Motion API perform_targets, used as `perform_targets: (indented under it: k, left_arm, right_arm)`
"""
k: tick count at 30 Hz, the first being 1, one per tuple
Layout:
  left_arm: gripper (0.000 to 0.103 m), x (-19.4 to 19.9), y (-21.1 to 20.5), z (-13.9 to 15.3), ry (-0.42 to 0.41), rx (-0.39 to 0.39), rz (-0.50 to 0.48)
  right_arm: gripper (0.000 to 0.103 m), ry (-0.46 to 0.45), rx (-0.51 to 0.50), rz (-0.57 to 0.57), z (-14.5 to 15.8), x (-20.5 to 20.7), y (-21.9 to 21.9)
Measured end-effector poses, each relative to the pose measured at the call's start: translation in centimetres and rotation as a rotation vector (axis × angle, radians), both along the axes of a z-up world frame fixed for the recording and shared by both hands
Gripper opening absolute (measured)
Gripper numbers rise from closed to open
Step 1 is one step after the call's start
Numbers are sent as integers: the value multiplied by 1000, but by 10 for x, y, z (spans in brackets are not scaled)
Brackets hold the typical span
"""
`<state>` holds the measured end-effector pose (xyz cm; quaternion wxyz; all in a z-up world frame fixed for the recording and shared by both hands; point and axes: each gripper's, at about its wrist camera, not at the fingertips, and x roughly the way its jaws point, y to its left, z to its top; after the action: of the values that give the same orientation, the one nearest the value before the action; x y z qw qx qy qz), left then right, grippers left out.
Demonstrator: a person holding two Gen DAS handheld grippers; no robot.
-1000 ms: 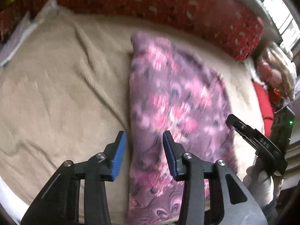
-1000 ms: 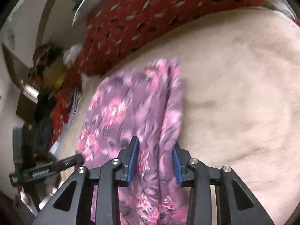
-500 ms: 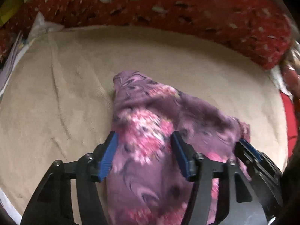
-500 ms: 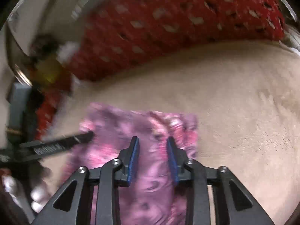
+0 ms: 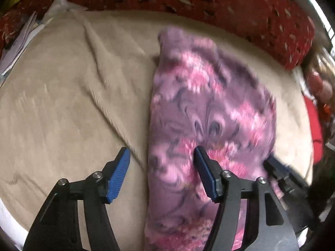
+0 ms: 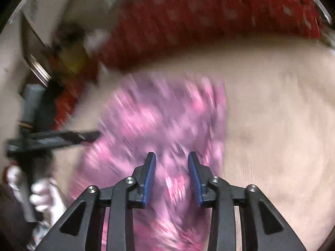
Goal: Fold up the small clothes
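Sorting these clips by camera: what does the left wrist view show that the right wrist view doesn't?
Only the left wrist view: white papers at the beige blanket's far left edge, and the left gripper open over the purple floral cloth's left edge.

Only the right wrist view: a gloved hand, and the right gripper, jaws opening, astride the cloth.

Both: cloth, blanket, red patterned blanket.

Garment (image 5: 211, 108): soft matt printed cloth. Beige cover (image 5: 69, 96): rough, nubby textile. Red bolster (image 5: 209, 4): patterned fabric.
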<state>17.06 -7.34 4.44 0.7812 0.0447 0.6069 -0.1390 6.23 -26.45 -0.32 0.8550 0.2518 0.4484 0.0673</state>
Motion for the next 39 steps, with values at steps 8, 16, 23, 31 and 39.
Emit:
perform_targets:
  k: [8,16,23,31,39]
  left_arm:
    - [67,-59,21,21,-16,-4,-23]
    - [69,-92,27,-1,11,53,-43]
    - [75,-93,35,-13,29,53,-17]
    - [83,-89,55,-19,36,28,-8]
    - [88,-94,59,-27,38,-2,-16]
  right_arm:
    - [36,-21,3,4,29,-51,14]
    - [39,41,-30,-33,24,-78,14]
    - [50,122,-96,-75,-3,-99,20]
    - [65,119,-124,-133,-5,-100,27]
    - [79,90,-117,-190,-6,-103,42]
